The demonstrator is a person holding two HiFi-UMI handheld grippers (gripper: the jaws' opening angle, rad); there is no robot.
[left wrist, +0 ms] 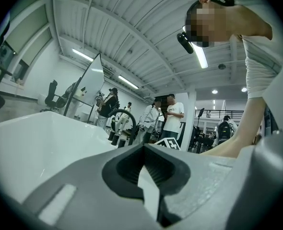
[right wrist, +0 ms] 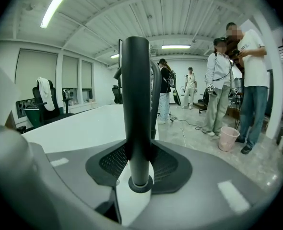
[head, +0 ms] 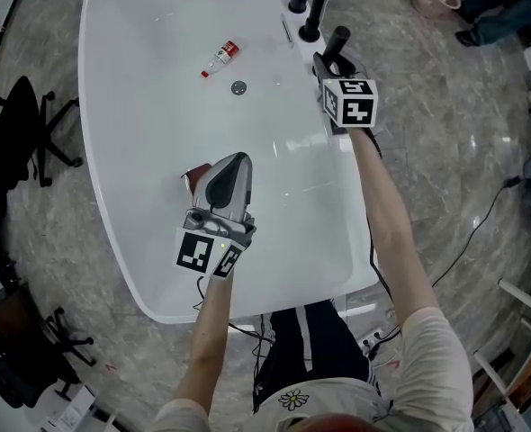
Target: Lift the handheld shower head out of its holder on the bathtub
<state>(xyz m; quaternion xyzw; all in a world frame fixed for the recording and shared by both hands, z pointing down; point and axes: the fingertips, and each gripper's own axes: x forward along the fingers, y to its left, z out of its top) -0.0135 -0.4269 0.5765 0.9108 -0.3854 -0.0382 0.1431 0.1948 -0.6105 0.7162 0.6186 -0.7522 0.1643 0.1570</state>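
Matte blk cylindrical shower head (right wrist: 135, 104), glossy tub (head: 148, 160)

The head view looks from above, steeply down, on the white bathtub (head: 139, 106), which fills the upper and middle frame. Both arms enter from the bottom edge. The left gripper view sits low and very near the left gripper (left wrist: 142, 150), whose body fills the lower frame. It faces level across the tub rim toward the black faucet (left wrist: 112, 136). The right gripper view is equally close behind the right gripper (right wrist: 139, 150), with the shower handle (right wrist: 135, 104) upright at centre. Both gripper views share the tub and the standing people (left wrist: 172, 114) in the room behind it.
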